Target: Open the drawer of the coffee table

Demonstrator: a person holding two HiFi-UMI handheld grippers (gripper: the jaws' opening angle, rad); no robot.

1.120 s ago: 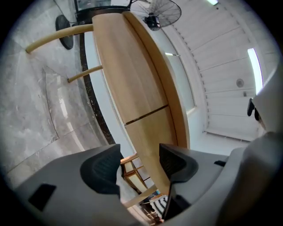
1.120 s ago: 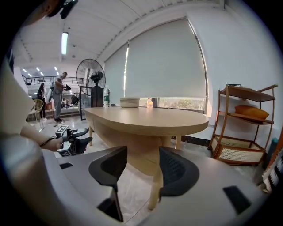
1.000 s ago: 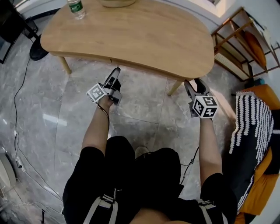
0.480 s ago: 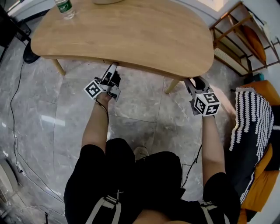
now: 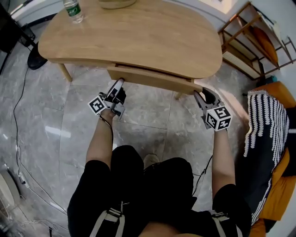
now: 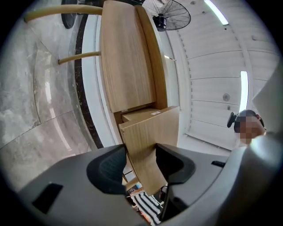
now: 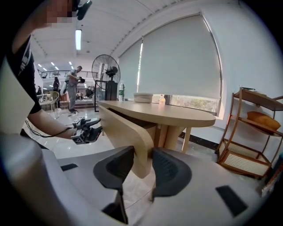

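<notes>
The light-wood coffee table has its drawer pulled partway out, and the drawer front stands proud of the tabletop's near edge. My left gripper is at the front's left end and my right gripper at its right end. In the left gripper view the drawer front runs between the jaws of the left gripper, whose pads close on both its faces. In the right gripper view the rounded end of the drawer front is pinched by the right gripper, whose jaws are also closing.
A water bottle and a bowl stand at the table's far edge. A wooden shelf rack is at the right, with an orange seat and striped cloth nearer. A cable trails on the marble floor at the left.
Both grippers closed on the drawer front and drew back toward me. The drawer, flush under the tabletop before, now sticks out.
</notes>
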